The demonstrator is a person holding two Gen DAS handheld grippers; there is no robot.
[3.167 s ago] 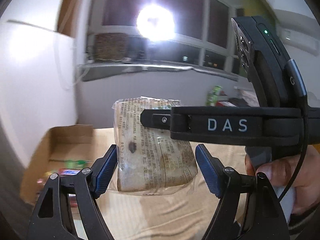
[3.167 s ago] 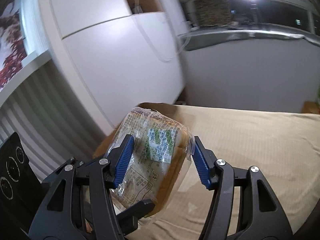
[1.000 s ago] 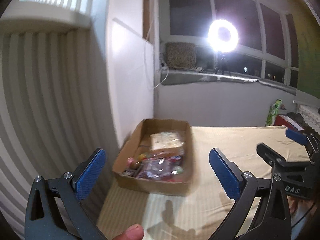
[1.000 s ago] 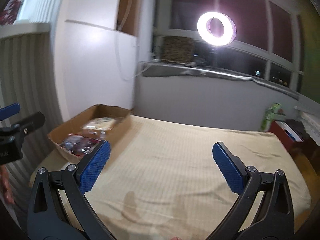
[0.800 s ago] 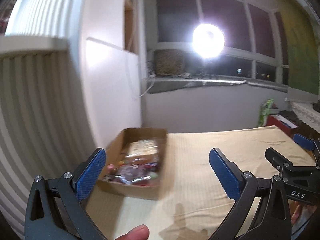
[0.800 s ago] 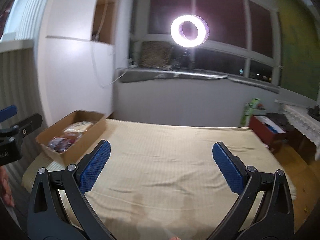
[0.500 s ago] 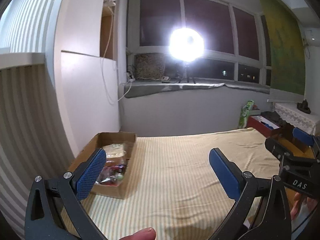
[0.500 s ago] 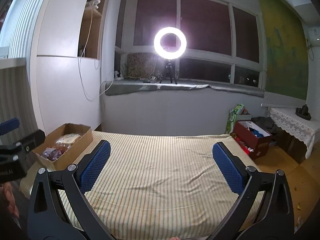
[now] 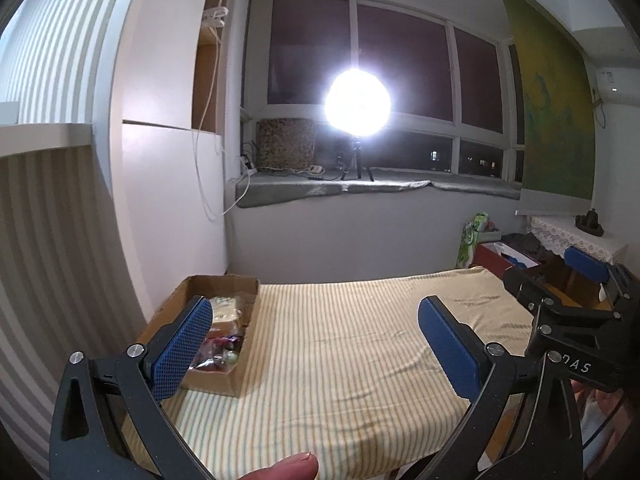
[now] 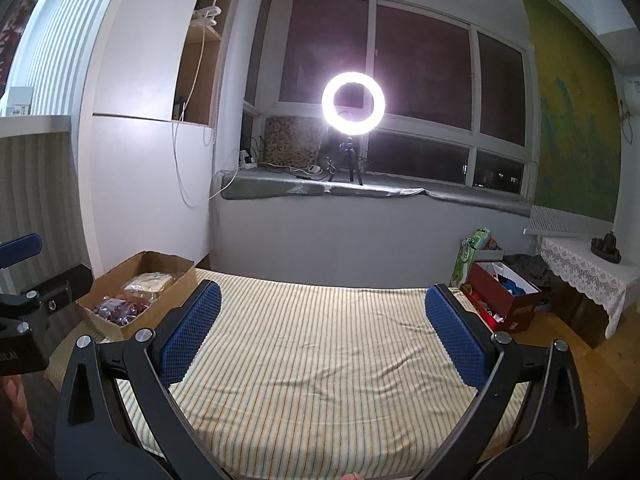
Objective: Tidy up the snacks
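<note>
Snacks boxed, nothing left loose on the striped bedspread (image 10: 320, 360).

Left gripper (image 9: 316, 344) and right gripper (image 10: 320, 328) spread wide, empty; wrapped snacks (image 10: 132, 294) inside cardboard box (image 10: 168, 304) at bed's far-left corner. Probably finished.

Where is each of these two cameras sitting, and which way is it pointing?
Left wrist: on the left gripper, facing across the bed to the window; a fingertip and the right gripper show.
Right wrist: on the right gripper, facing the same way; the left gripper shows at left.
Shared: bed, box, ring light.
</note>
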